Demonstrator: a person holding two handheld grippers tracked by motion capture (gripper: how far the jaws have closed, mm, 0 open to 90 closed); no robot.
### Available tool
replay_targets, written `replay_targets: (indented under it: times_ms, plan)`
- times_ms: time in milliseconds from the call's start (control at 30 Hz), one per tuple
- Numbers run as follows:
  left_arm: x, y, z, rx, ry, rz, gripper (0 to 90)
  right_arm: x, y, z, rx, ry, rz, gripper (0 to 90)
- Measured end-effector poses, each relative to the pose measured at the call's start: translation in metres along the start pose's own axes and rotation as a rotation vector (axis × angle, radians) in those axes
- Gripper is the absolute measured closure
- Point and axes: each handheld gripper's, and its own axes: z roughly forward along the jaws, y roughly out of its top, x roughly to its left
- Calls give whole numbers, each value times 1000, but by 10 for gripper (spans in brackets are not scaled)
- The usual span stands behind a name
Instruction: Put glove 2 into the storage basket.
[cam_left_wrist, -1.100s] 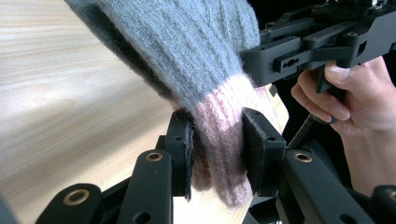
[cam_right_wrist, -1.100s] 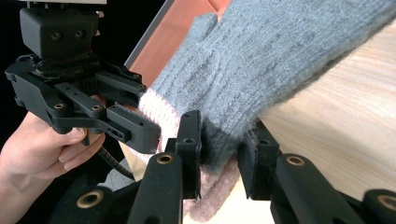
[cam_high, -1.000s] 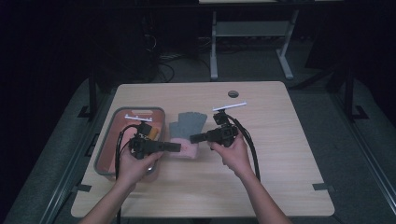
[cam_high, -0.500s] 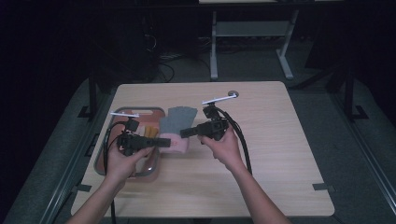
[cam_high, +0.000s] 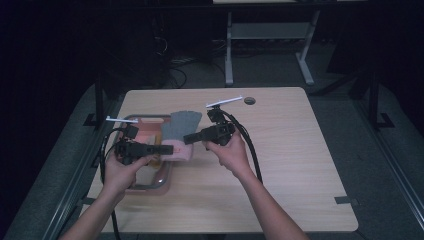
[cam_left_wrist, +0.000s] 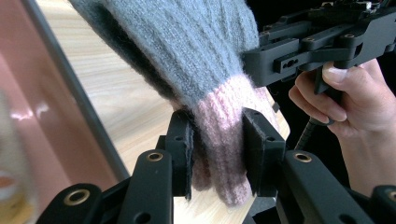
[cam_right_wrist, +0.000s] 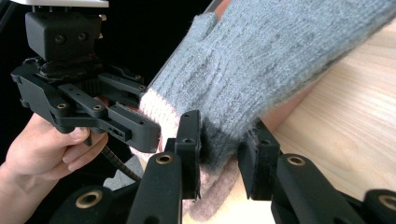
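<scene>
Both your grippers are clamped on the same glove (cam_left_wrist: 205, 70): the left gripper (cam_left_wrist: 218, 154) has its jaws squeezed on the pink cuff (cam_left_wrist: 219, 135), and the right gripper (cam_right_wrist: 219, 154) pinches the knit right where grey meets pink. The glove hangs between them, lifted over the table (cam_high: 280, 165), just beside the tray (cam_high: 150, 186). I'd keep both hands level and move them together so the cuff doesn't slip or stretch. Can't tell what's in the tray, it's a blur, and the glove's fingertips are cut off in both gripper views.
</scene>
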Motion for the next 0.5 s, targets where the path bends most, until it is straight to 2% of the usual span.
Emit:
replay_targets:
  times_ms: [233,500]
  plan:
    - [8,-1,-14,-20,17,-16,665,6,7,15,3,6,-4,709]
    - [18,-3,-26,-19,45,-18,667,10,14,32,16,14,-8,705]
